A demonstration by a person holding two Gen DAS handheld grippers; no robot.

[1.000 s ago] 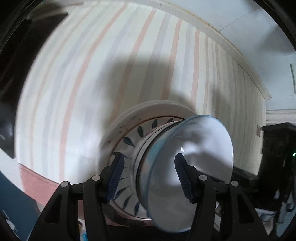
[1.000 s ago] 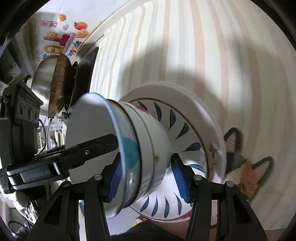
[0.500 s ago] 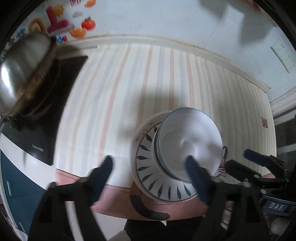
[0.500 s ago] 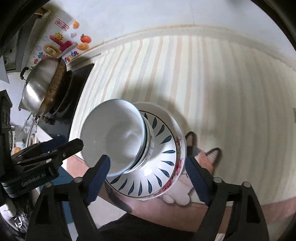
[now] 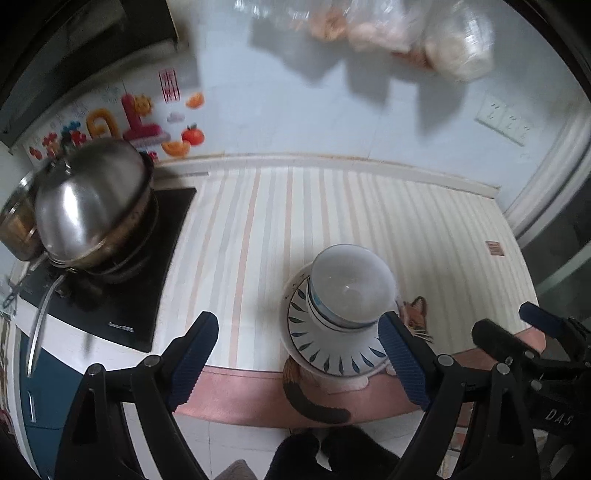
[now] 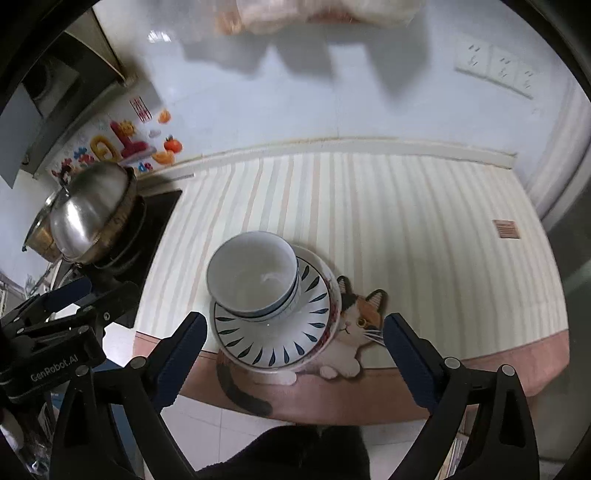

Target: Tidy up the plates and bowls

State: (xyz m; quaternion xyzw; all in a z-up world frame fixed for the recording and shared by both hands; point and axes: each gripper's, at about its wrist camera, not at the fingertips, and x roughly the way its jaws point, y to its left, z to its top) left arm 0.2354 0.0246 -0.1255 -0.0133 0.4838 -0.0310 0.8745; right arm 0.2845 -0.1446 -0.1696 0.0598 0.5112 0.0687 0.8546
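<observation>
Stacked white bowls with blue rims sit in a white plate with blue leaf marks, which rests on a larger plate at the front of the striped mat. My left gripper is open and empty, raised above and in front of the stack. My right gripper is open and empty too, held back above the counter's front edge. Each gripper shows at the side of the other's view.
A steel wok with a lid stands on the black cooktop at the left. A cat figure is printed on the mat beside the plates. Wall sockets and hanging bags are on the tiled wall.
Both grippers opened, let go of the bowls and pulled up and back from the stack. The bowls now stand in the plate.
</observation>
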